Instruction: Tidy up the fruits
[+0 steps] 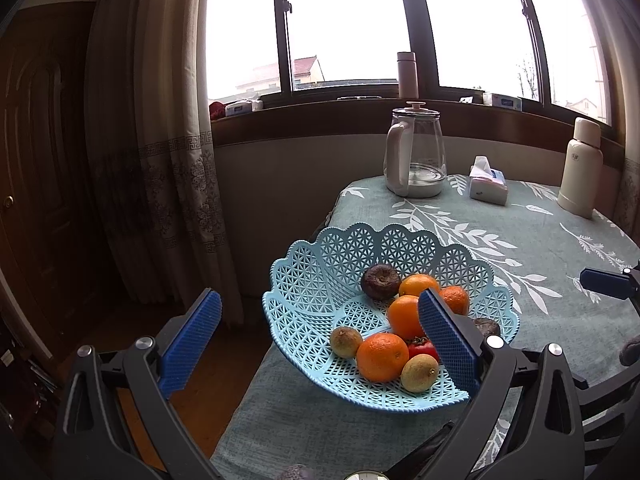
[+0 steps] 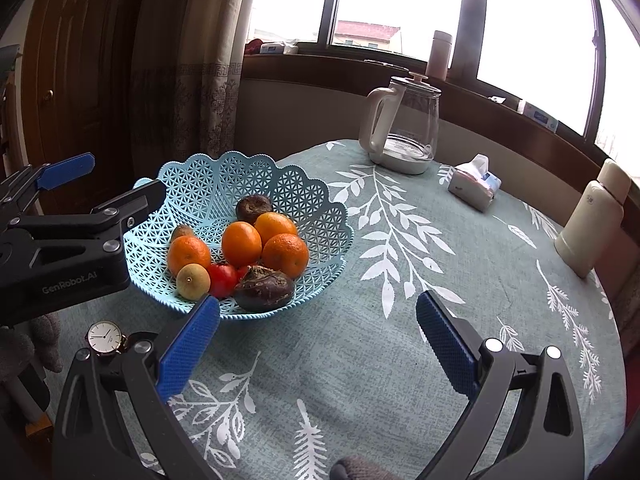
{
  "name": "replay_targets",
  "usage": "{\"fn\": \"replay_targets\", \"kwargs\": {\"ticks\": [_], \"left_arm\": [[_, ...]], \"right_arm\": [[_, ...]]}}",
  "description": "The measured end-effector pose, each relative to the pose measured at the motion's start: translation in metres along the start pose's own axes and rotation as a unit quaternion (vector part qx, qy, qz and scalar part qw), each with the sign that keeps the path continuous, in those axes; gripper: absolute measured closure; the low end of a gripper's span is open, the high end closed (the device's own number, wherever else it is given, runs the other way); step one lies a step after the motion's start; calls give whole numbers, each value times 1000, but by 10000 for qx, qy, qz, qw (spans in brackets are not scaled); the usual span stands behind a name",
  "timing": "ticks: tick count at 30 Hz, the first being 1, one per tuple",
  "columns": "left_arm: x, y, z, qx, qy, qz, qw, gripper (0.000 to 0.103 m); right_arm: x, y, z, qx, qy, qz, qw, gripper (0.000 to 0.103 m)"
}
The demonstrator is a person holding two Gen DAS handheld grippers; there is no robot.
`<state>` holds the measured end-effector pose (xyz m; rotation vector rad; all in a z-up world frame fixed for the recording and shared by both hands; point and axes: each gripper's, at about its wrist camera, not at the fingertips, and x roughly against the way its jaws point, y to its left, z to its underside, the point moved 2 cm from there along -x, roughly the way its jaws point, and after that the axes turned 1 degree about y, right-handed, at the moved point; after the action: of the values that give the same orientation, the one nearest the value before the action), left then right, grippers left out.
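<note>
A light blue lattice basket [image 1: 320, 280] [image 2: 316, 204] stands near the table's left edge. It holds several oranges [image 1: 382, 356] [image 2: 241, 243], a red persimmon [image 1: 423, 347] [image 2: 222, 279], small yellow-green fruits [image 1: 419, 372] [image 2: 193, 281] and dark brown fruits [image 1: 380, 281] [image 2: 264, 287]. My left gripper [image 1: 320, 316] is open and straddles the basket's left rim, nothing between its fingers; it also shows in the right wrist view [image 2: 116, 184]. My right gripper [image 2: 318, 316] is open above bare cloth, just in front of the basket.
On the teal leaf-print tablecloth [image 2: 400, 360] stand a glass kettle [image 1: 416, 156] [image 2: 404, 124], a tissue pack [image 1: 489, 180] [image 2: 474, 184] and a cream thermos [image 1: 580, 168] [image 2: 592, 228]. A wristwatch [image 2: 105, 338] shows at the left. The table edge and floor drop off left of the basket.
</note>
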<state>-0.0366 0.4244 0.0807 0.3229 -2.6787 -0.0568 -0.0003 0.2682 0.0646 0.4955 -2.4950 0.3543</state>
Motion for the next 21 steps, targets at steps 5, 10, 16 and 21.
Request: {"fn": "replay_targets", "kwargs": {"ticks": [5,10,16,21], "left_arm": [[-1,-1,1,-32,19,3,10000,3],[-1,-1,1,-41,22,4,10000,3],[-2,-3,3,-76,44,18,10000,3],[-2,-4,3,-108,47,25,9999,3]], "right_arm": [[-1,3,1,89,38,-17,10000,5],[-1,4,2,102,72,-42,9999,5],[-2,4,2,83,83,-63,9999,5],[-2,3,3,79,84,-66,9999,5]]}}
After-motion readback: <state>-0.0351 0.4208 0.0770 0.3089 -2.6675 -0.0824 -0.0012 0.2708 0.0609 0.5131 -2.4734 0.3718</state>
